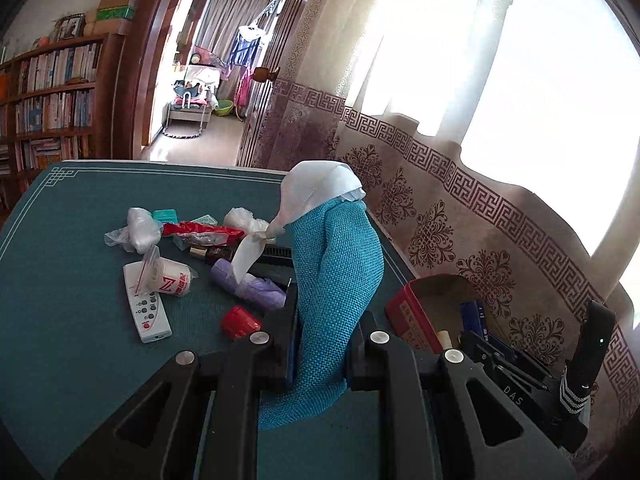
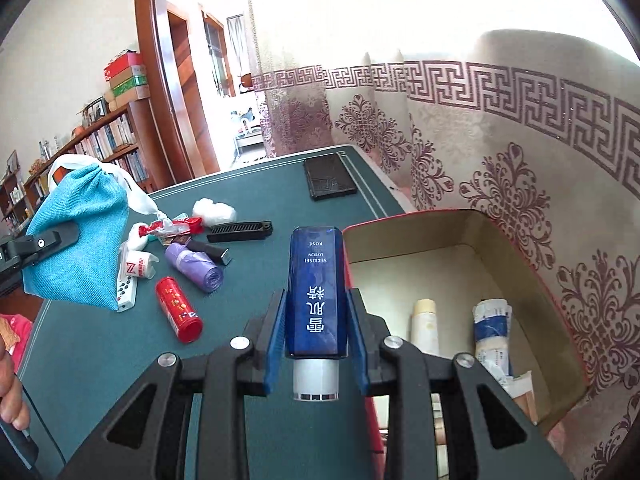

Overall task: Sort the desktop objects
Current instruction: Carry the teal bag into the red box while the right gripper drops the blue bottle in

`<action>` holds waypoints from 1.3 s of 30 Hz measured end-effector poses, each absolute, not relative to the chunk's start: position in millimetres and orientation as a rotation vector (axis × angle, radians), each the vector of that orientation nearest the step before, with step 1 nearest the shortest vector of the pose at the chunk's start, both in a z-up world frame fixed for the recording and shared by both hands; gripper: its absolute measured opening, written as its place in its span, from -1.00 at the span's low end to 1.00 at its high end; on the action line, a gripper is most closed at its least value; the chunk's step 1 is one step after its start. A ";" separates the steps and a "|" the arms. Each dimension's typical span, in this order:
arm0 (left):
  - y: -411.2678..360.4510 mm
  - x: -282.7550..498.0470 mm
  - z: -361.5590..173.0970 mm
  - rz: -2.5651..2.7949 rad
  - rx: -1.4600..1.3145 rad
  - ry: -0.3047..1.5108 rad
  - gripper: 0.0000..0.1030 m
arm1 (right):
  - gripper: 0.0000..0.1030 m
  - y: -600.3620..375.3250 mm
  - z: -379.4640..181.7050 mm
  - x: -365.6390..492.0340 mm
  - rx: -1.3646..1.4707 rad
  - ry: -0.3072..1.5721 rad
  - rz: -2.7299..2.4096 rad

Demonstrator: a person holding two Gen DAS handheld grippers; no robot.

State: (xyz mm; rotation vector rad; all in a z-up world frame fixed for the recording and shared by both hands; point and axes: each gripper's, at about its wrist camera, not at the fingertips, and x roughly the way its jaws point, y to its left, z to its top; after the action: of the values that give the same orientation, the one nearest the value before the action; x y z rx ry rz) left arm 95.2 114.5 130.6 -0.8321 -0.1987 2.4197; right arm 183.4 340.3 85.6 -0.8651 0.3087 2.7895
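— Patterned curtains and a bookshelf are seen behind a green surface [image 2: 100, 360]. How much has been sorted?

— Only a part, it is judged. At the left, a teal fabric pouch [image 2: 80, 236] is held clamped in the left hand-held gripper [image 1: 320, 344], whose jaws are nearly shut on the cloth; the pouch is lifted clear of the surface, its white drawstring mouth pointed away and up. In the middle, a clutter is left unsorted: a white remote [image 1: 146, 304], a red cylinder [image 2: 178, 308], a purple roll of bags [image 2: 196, 264], a black comb [image 2: 240, 230] and crumpled plastic wrappers. A dark wallet [image 2: 329, 179] is left at the far edge.

— And at the right?

— A blue lotion bottle [image 2: 316, 292] is gripped between the jaws of the right hand-held gripper [image 2: 316, 320], closed narrowly on its flat sides. Its long axis is laid along the fingers, the base pointed away and the white cap toward the camera. It is held just left of the red tin box [image 2: 460, 220], in which a cream tube and a white-and-blue wrapped roll are already laid.

— So what is left?

— Both held things are not yet placed, and the clutter is untouched.
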 end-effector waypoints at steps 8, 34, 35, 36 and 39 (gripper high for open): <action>200.1 116.3 137.1 2.231 -0.835 -0.088 -0.65 | -0.38 383.9 79.3 211.4 -0.788 0.369 2.693; 290.0 125.2 130.4 2.111 -0.885 -0.012 0.31 | 0.59 430.6 75.4 246.1 -0.647 0.457 2.544; 286.1 122.1 129.4 2.119 -0.896 -0.020 0.31 | 0.59 429.6 75.1 244.5 -0.651 0.455 2.549; 282.3 119.2 128.4 2.129 -0.906 -0.028 0.31 | 0.59 427.8 75.2 244.0 -0.654 0.452 2.553; 270.4 112.8 125.6 2.155 -0.933 -0.048 0.31 | 0.59 421.9 75.9 240.7 -0.658 0.441 2.563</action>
State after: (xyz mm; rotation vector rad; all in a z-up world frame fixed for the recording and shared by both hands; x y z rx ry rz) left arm 112.8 270.4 125.6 -0.9334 -0.0483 2.1554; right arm 240.7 421.9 75.9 -0.6582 0.4412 2.5634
